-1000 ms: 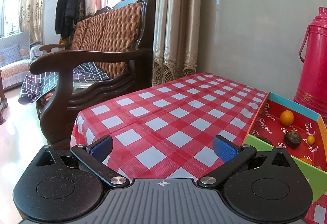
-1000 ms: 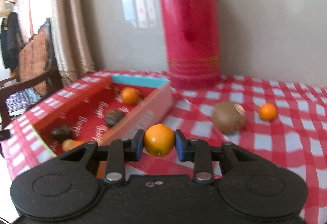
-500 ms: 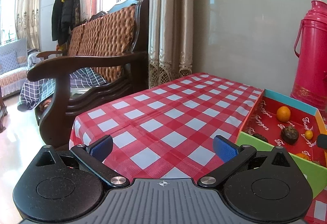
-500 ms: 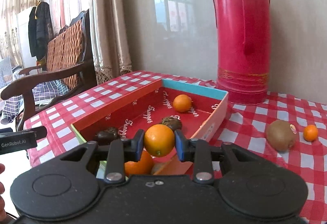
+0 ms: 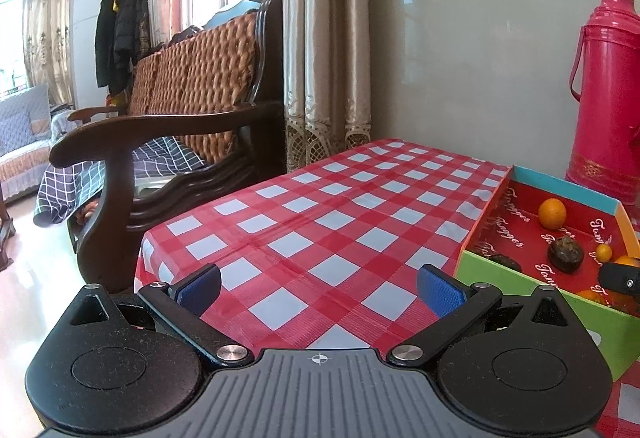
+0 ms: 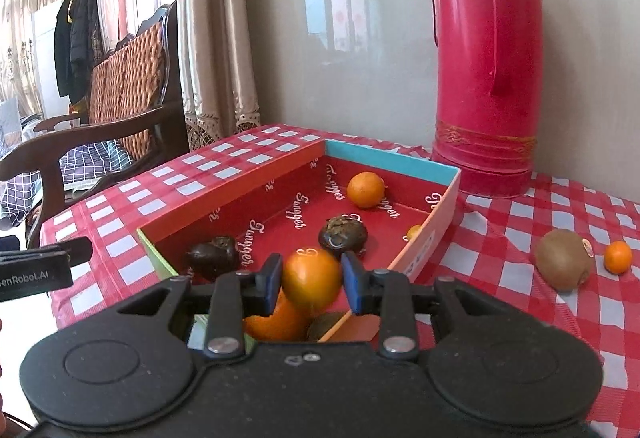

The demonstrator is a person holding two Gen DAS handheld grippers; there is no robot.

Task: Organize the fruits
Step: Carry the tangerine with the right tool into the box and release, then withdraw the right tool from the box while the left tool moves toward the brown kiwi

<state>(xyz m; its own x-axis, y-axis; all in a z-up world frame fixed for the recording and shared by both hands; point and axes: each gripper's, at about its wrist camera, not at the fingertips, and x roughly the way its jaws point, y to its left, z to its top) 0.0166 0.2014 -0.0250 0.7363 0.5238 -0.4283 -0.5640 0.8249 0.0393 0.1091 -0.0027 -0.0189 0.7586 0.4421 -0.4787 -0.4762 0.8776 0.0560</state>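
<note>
My right claw [image 6: 311,280] is opening around the orange [image 6: 311,278], over the near end of the red box [image 6: 442,208]; my left claw [image 5: 319,285] gapes empty above the checked tabletop [image 5: 320,206].

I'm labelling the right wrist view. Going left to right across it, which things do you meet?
wooden bench → dark fruit → orange between the right gripper's pads → red thermos → kiwi → small orange
</note>
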